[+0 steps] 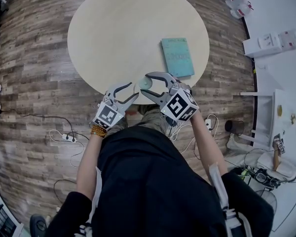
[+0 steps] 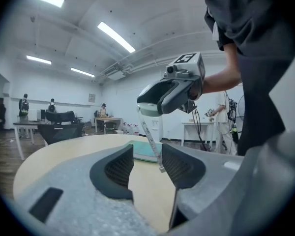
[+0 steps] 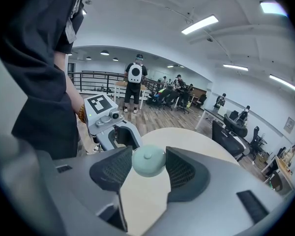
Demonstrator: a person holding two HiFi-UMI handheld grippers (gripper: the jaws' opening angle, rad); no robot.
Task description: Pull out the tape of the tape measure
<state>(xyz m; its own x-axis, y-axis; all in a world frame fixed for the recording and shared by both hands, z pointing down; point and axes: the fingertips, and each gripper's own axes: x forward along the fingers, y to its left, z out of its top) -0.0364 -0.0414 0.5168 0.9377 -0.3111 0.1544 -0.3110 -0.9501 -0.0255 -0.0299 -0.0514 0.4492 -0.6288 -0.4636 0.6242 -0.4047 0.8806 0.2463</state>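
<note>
While my right gripper [image 3: 148, 156] clamps the tape measure [image 3: 148, 162] over the table [image 1: 118, 28], my left gripper [image 2: 148, 162] gapes wide, tape [image 2: 148, 134] dangling ungripped between its jaws

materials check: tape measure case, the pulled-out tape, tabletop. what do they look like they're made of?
Tape measure case: likely plastic, pale green, smooth satin; moulded round shape with a centre button.
Tape: thin, pale, printed marks, small end tab; it hangs loose, so probably soft fibreglass or cloth rather than steel, can't confirm.
Tabletop: plain beige, matte, even colour; probably laminate or painted board.
</note>
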